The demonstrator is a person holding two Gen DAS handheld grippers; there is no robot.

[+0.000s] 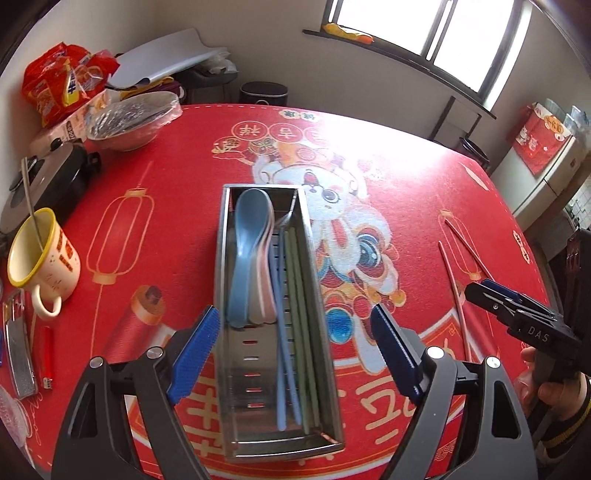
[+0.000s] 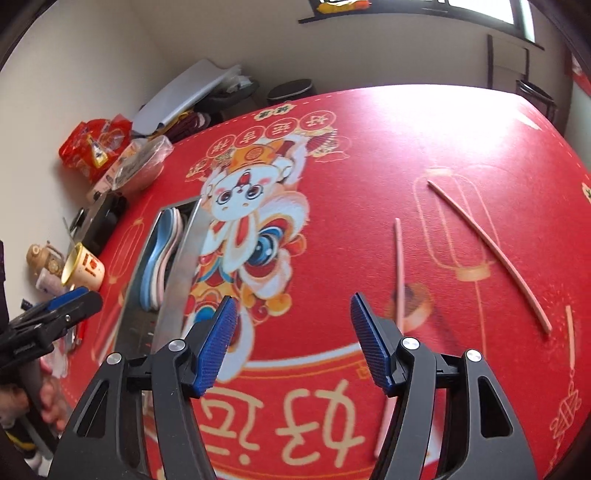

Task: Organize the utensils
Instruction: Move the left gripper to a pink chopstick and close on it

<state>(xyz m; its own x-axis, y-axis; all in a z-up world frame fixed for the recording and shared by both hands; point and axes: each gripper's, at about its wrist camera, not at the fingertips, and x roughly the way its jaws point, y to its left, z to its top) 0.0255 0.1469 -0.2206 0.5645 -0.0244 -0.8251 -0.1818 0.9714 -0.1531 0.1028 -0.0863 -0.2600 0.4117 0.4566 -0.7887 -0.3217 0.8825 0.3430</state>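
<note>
Left gripper: jaws wide, empty, straddling the steel tray.
Right gripper: jaws apart, nothing between them.
Tray: spoons, blue and green chopsticks inside.
Pink chopsticks: loose on red tablecloth, well right of tray.

Daylight pours through a dark-framed window in the pale wall, glaring off the red tablecloth.

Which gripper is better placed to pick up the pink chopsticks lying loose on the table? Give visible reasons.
Right. The open right gripper is beside the pink chopsticks; the left gripper hovers over the metal utensil tray.
</note>
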